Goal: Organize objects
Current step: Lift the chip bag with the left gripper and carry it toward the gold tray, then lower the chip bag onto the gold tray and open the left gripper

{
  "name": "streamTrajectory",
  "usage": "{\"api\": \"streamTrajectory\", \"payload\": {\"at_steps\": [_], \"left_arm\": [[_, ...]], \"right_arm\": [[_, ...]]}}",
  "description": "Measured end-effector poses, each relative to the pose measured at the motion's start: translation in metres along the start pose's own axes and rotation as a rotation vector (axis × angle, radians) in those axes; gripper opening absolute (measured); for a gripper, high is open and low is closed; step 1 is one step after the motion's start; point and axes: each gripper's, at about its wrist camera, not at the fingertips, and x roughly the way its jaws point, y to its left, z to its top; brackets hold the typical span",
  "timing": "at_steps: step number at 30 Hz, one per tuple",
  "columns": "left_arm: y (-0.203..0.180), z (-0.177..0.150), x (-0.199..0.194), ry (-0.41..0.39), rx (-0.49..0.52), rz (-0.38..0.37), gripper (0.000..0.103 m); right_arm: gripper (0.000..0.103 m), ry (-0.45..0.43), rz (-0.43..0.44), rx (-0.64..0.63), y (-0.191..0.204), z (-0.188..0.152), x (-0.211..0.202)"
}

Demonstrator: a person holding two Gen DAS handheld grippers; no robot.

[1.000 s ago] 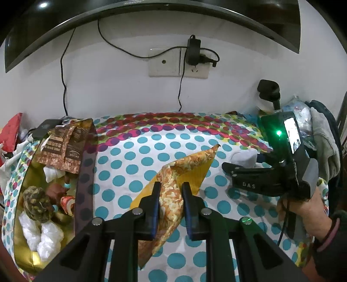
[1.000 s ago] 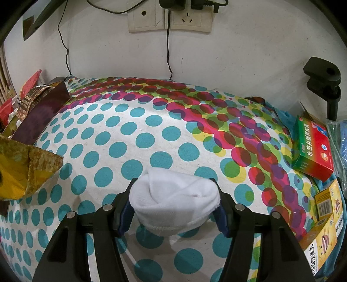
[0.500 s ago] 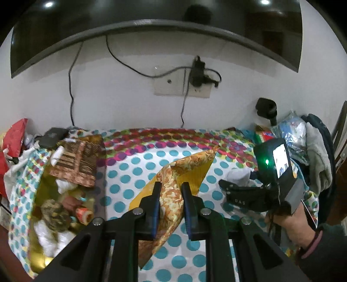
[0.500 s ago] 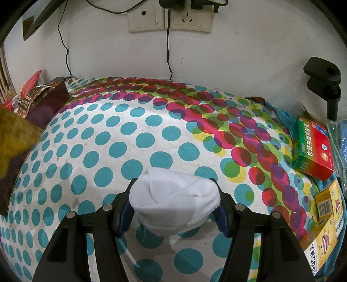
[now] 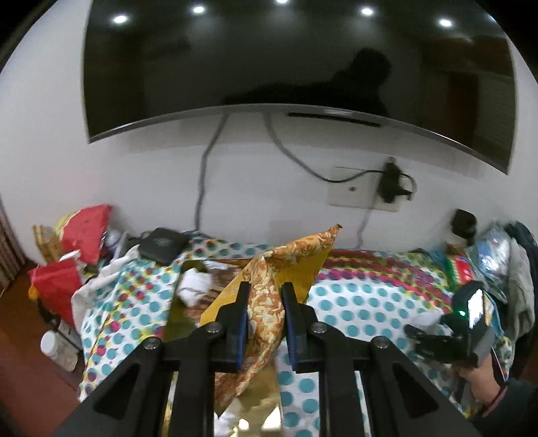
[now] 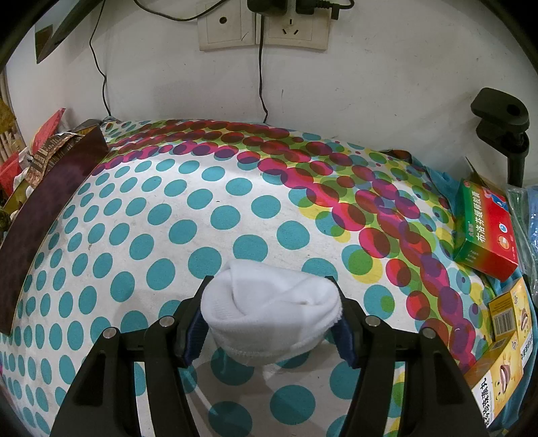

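Observation:
My left gripper [image 5: 264,302] is shut on a yellow and orange snack bag [image 5: 269,285] and holds it up over the gold-lined box [image 5: 175,319], whose contents the bag mostly hides. My right gripper [image 6: 270,309] is shut on a rolled white sock [image 6: 269,309] just above the polka-dot tablecloth [image 6: 201,218]. The right gripper also shows in the left wrist view [image 5: 423,336] at the far right. The box's dark side wall [image 6: 43,201] shows at the left of the right wrist view.
A green and red medicine box [image 6: 484,228] and yellow cartons [image 6: 504,343] lie at the table's right edge. A black clamp stand [image 6: 504,127] rises behind them. Red bags [image 5: 84,232] and a black device [image 5: 163,243] crowd the left end. A television [image 5: 296,67] hangs above the wall sockets [image 6: 262,25].
My left gripper has lifted and swung left with the snack bag, now over the box. The bag has left the right wrist view. The right gripper and sock have not moved.

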Motion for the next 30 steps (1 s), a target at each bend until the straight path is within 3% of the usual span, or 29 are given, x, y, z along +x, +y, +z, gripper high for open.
{"api": "streamTrajectory", "payload": {"at_steps": [9, 19, 30], "left_arm": [[0.043, -0.009, 0.039, 0.075, -0.049, 0.076, 0.018], [0.053, -0.018, 0.080, 0.162, -0.068, 0.041, 0.018], [0.054, -0.018, 0.097, 0.189, -0.035, 0.028, 0.021]], "right_arm": [[0.060, 0.001, -0.002, -0.001, 0.002, 0.001, 0.001], [0.061, 0.001, -0.002, -0.003, 0.000, 0.001, 0.000], [0.061, 0.002, -0.006, -0.005, -0.011, -0.002, -0.003]]}}
